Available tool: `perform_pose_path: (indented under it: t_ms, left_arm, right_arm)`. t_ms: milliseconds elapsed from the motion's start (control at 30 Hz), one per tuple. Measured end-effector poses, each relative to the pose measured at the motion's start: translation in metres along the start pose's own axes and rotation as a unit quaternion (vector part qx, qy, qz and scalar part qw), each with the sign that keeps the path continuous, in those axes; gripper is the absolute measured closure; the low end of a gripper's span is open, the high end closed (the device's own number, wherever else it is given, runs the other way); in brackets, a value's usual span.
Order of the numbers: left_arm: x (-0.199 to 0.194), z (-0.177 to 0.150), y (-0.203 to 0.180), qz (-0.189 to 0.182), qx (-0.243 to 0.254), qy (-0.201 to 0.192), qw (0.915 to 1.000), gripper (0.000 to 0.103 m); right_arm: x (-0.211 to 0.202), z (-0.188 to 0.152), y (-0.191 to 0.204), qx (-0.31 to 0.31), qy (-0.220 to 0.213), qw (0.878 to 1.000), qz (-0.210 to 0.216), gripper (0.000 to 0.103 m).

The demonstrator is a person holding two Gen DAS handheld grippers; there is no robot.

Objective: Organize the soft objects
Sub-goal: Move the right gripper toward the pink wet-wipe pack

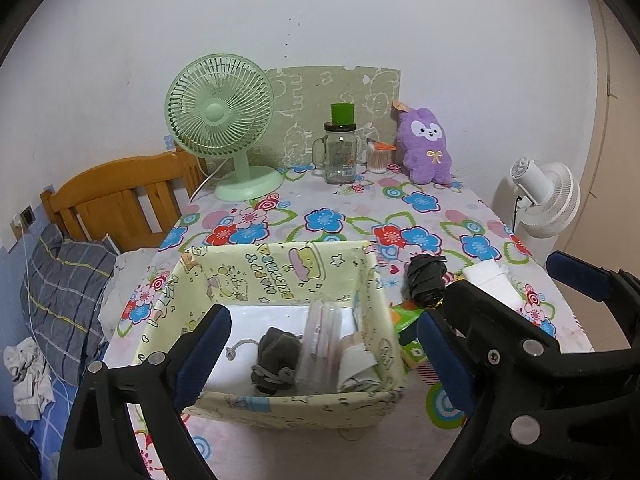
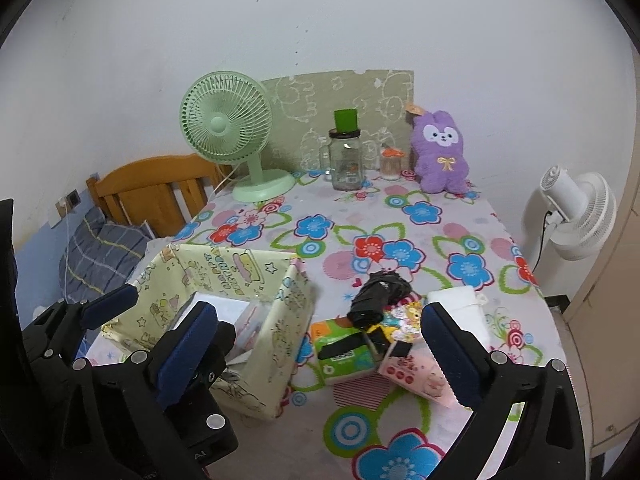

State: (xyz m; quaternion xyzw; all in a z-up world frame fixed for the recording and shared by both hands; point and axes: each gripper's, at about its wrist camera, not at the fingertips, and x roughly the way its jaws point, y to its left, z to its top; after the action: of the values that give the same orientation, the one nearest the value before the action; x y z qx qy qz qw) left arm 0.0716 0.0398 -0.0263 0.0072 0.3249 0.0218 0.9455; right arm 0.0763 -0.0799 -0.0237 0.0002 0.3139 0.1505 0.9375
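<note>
A pale yellow fabric box [image 1: 328, 268] [image 2: 224, 268] stands on the flowered table. It holds a grey drawstring pouch [image 1: 278, 350], a clear packet [image 1: 320, 344] and a white folded item. My left gripper [image 1: 324, 344] hangs open over the box, empty. My right gripper [image 2: 316, 340] is open and empty above a green tissue pack [image 2: 344, 354], a pink pack [image 2: 416, 372], a black folded bundle [image 2: 378, 298] [image 1: 426, 280] and a white pouch [image 2: 460, 308]. A purple plush bunny [image 2: 440, 152] [image 1: 426, 146] sits at the back.
A green desk fan [image 1: 224, 120] [image 2: 232, 128], a glass jar with green cup [image 1: 340, 152] [image 2: 346, 160] and a swab holder [image 2: 390, 164] stand along the wall. A wooden bed headboard [image 1: 120, 196] is to the left. A white fan [image 2: 580, 212] stands right of the table.
</note>
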Motion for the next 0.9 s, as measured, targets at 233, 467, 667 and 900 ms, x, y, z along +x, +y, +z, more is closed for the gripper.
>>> perform_pose_path:
  t_ms: [233, 467, 667, 900]
  left_arm:
    - [-0.006, 0.0, -0.017, -0.004, 0.003, -0.007, 1.0, 0.007]
    - [-0.008, -0.001, -0.043, -0.009, 0.014, -0.008, 0.9998, 0.007]
    - [-0.009, -0.002, -0.066, -0.018, 0.024, -0.006, 0.9995, 0.007]
    - [-0.006, -0.005, -0.088, -0.03, 0.037, -0.004, 0.9988, 0.007]
  right_arm:
    - [-0.012, -0.002, -0.016, 0.003, -0.004, 1.0, -0.005, 0.0]
    - [-0.023, -0.008, -0.037, 0.009, -0.008, 1.0, -0.017, 0.0]
    - [-0.032, -0.012, -0.058, 0.014, -0.013, 0.999, -0.028, 0.0]
    - [-0.041, -0.018, -0.075, 0.003, -0.021, 0.999, -0.05, 0.0]
